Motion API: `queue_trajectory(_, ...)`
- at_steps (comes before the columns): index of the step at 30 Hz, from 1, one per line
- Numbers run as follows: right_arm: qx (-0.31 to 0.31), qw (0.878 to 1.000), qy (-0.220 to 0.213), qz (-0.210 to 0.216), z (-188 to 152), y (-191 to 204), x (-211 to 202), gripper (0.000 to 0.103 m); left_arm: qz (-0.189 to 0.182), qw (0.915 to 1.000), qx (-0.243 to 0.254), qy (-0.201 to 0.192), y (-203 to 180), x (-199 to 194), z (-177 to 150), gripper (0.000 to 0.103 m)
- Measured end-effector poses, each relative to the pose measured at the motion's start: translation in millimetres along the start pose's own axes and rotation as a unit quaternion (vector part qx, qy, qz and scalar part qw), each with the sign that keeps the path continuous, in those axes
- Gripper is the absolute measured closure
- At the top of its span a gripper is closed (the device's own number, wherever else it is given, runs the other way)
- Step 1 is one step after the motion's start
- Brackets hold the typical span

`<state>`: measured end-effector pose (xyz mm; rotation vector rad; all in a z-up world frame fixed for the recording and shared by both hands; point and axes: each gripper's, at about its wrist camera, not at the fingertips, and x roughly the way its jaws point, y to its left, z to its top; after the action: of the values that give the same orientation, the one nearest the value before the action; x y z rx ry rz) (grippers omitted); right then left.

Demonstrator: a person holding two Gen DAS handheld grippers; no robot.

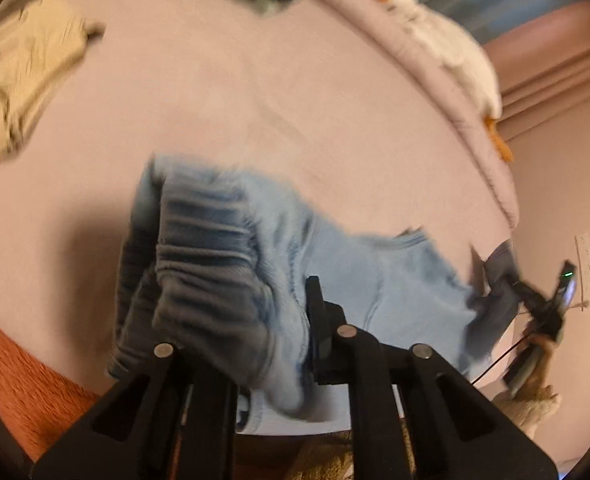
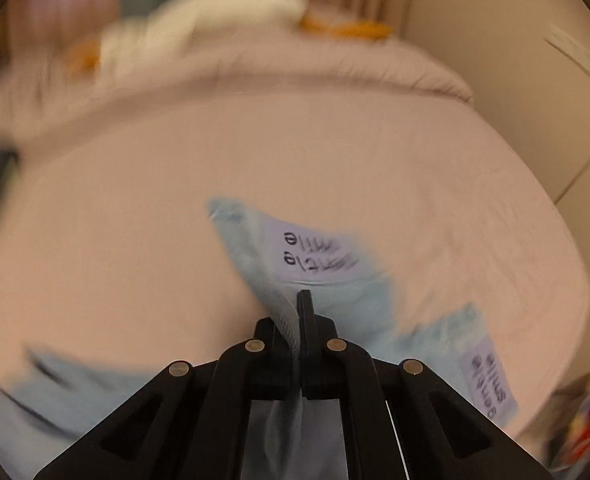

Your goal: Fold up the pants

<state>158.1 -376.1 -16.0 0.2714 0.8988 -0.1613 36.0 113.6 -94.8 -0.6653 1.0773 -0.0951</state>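
Motion-blurred pale blue pants (image 2: pixel 335 304), left tool's (image 1: pixel 235 344) near finger buried under fabric.

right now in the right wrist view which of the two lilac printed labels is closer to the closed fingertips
The upper label, just beyond the right gripper where it pinches the light blue pants. The other label lies off to the lower right, near the bed edge.

Left wrist: I look close down over my left gripper (image 1: pixel 239 344) across the bed (image 1: pixel 255 92).
Right wrist: same, nearer.
Shared: pants (image 1: pixel 375 276), bed.
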Motion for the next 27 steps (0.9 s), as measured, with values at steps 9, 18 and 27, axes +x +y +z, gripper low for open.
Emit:
queue_trajectory(9,0.212,0.975,-0.064,0.035,-67,-139,-58,0.100,0.006,0.9992,0.025,0.030,11,-15,-33,0.089)
queue_trajectory(18,0.287,0.956,0.059,0.013,-144,-180,9,0.099,0.058,0.9965,0.015,0.059,19,19,-42,0.085)
queue_trajectory(27,0.288,0.957,0.028,-0.011,-159,-177,-8,0.082,0.050,0.9969,-0.014,0.058,27,8,-46,0.079)
